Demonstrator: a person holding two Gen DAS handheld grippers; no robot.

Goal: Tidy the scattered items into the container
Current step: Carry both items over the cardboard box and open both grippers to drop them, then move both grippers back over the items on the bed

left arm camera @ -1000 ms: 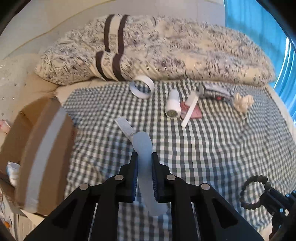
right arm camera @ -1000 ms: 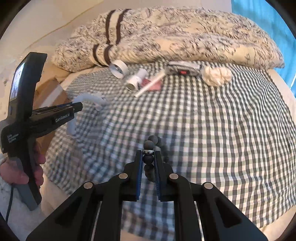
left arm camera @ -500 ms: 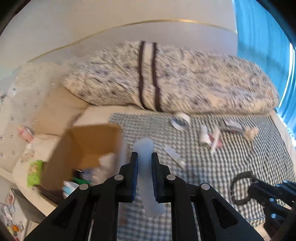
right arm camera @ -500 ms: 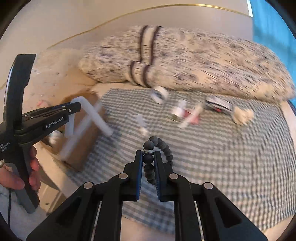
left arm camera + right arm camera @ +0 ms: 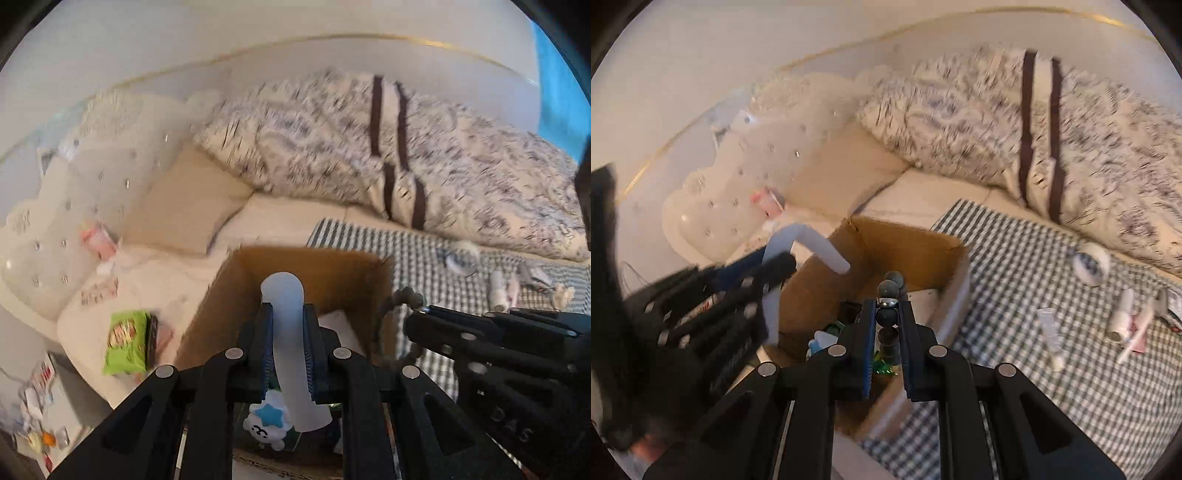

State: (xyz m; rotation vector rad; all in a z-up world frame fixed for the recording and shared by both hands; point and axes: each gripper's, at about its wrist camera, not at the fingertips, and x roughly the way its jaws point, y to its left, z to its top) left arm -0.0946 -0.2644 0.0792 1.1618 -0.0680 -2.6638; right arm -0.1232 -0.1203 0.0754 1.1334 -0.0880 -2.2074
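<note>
Box (image 5: 314,266) of brown cardboard stands open at the edge of the bed, beside the checked sheet (image 5: 1052,406); both claws hang over its mouth. Left claw (image 5: 286,354) has a pale bent strip (image 5: 291,332) between its pads; its jaws are opening, yet the strip has not dropped and the pads look still to touch it. Strip: long axis runs along the fingers, rounded tip pointing forward past the fingertips toward the far wall of the box, lower end hanging down over the contents; in the right wrist view (image 5: 809,251) it shows an angled bend. Right claw (image 5: 886,321) is closed on a string of dark beads (image 5: 888,295), one bead pinched between the pads; the string stands roughly upright, its top beads above the fingertips, the rest hanging below into the box mouth.

Progress: partly done. Several things already lie in the box, among them a white toy with a blue star (image 5: 264,424); others are too blurred to name. Two more items are carried and, by judgement, about to be let go. Still left on the sheet: tape roll (image 5: 1089,264), small tube (image 5: 1049,332), white bottle (image 5: 1119,310), and a few blurred pieces near the quilt (image 5: 1052,129).
</note>
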